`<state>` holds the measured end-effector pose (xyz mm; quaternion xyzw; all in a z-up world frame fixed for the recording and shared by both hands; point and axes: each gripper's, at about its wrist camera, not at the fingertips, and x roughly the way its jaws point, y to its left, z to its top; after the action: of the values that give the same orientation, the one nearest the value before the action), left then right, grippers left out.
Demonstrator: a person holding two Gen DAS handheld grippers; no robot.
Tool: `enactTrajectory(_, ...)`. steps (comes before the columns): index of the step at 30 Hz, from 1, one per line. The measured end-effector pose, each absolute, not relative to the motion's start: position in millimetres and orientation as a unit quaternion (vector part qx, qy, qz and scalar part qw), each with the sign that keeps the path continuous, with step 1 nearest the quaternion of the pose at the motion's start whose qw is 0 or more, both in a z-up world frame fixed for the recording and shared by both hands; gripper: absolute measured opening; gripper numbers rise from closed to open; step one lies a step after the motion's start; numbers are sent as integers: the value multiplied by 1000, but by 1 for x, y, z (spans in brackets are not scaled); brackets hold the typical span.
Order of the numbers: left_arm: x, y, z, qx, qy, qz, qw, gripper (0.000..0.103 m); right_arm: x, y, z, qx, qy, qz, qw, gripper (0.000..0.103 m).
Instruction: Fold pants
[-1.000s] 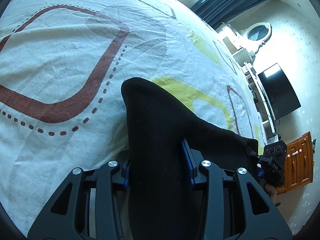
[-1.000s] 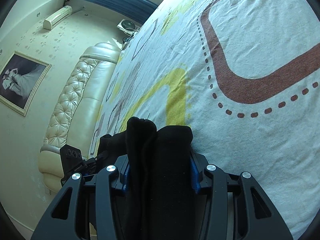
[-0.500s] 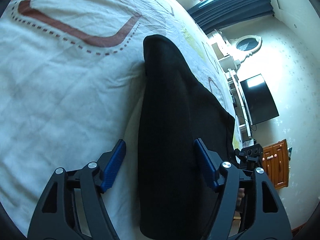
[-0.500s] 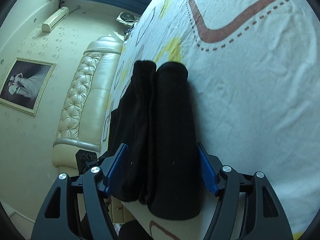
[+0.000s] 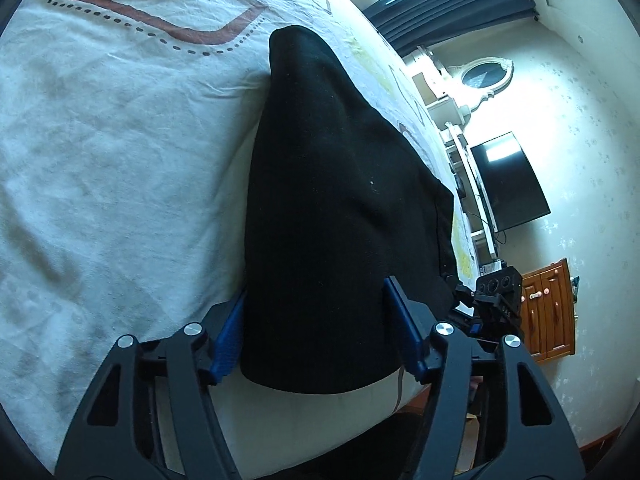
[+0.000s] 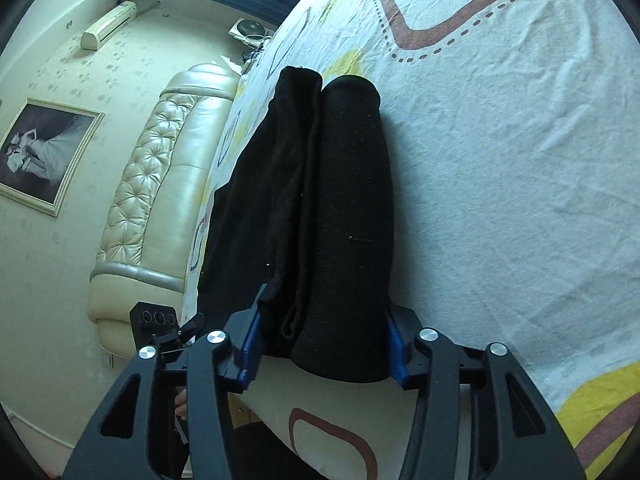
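Two grippers, one finding: you have let go of the pants (image 5: 340, 208). A second ago both sets of jaws were clamped on the black cloth; half a second ago they had sprung wide, and now they stand a little narrower, the blue pads (image 5: 228, 336) flanking the fabric. Whether the pads touch the cloth or merely stand beside it cannot be told from either view, so record both as spread and holding nothing.

Location of the pants: lying on the patterned bedsheet (image 5: 100, 152), near the bed's edge closest to you, stretched lengthwise away from both cameras. In the right wrist view the pants (image 6: 344, 208) show two stacked rolls of cloth side by side, which reads as a fold already laid down. The left gripper (image 5: 316, 332) sits at one end of that near edge and the right gripper (image 6: 320, 336) at the other; each is seen small in the other's camera.

Judgement: the release means this fold is set. The bundle is long, so a further fold along its length looks due. Watch the left-hand layer in the right view; its edge sits loose and may slip if you drag it.
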<state>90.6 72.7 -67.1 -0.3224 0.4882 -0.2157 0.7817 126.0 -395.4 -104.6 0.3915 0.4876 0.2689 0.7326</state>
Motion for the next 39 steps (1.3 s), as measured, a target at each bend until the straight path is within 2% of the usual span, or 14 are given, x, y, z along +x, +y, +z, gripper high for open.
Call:
enactTrajectory(3, 91, 71, -63, -306, 496, -206, 786, 51, 124, -397, -104, 399, 486, 269, 730, 44)
enactTrajectory(7, 93, 67, -54, -299, 502, -188, 790, 47, 122, -398, -100, 408, 485, 268, 726, 41)
enactTrajectory(23, 91, 70, -56, -301, 506, -197, 784, 46, 105, -411, -112, 425, 496, 271, 707, 40)
enactTrajectory(33, 86, 69, -59, -298, 499, -206, 787, 49, 104, -415, -118, 433, 490, 282, 702, 41)
enactTrajectory(39, 87, 79, -71, -343, 501, -216, 765, 62, 104, -422, -123, 460, 477, 295, 689, 44)
